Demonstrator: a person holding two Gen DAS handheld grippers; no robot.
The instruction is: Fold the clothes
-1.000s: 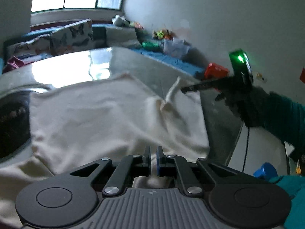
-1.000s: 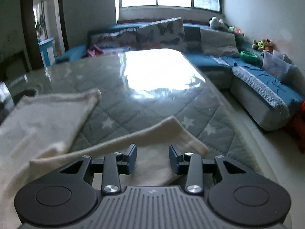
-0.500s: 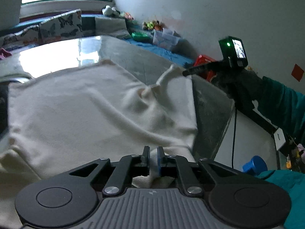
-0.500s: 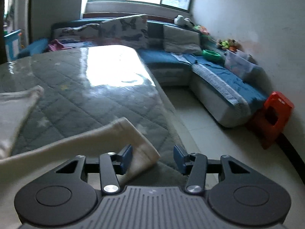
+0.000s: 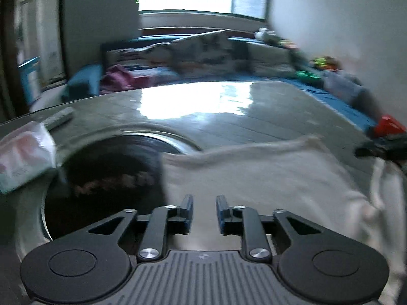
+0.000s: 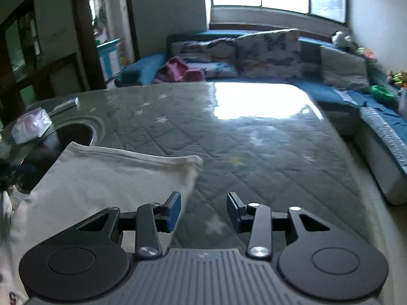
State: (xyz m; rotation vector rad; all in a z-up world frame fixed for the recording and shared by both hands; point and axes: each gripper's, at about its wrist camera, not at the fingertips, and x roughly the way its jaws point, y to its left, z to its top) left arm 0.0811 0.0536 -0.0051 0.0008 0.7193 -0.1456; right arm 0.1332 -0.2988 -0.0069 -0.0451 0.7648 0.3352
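The cream garment (image 6: 106, 178) lies partly folded at lower left on the worktop (image 6: 254, 139); more folds remain. The left hand-held gripper (image 5: 204, 212) is opening, empty; the right hand-held gripper (image 6: 203, 211) is closing on nothing.

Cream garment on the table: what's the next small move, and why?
Probably bring the right gripper left onto the cream garment and take its near folded edge. Its jaws, now closing, have only bare quilted table cover between them; the left gripper is opening with cloth below, pinching nothing.
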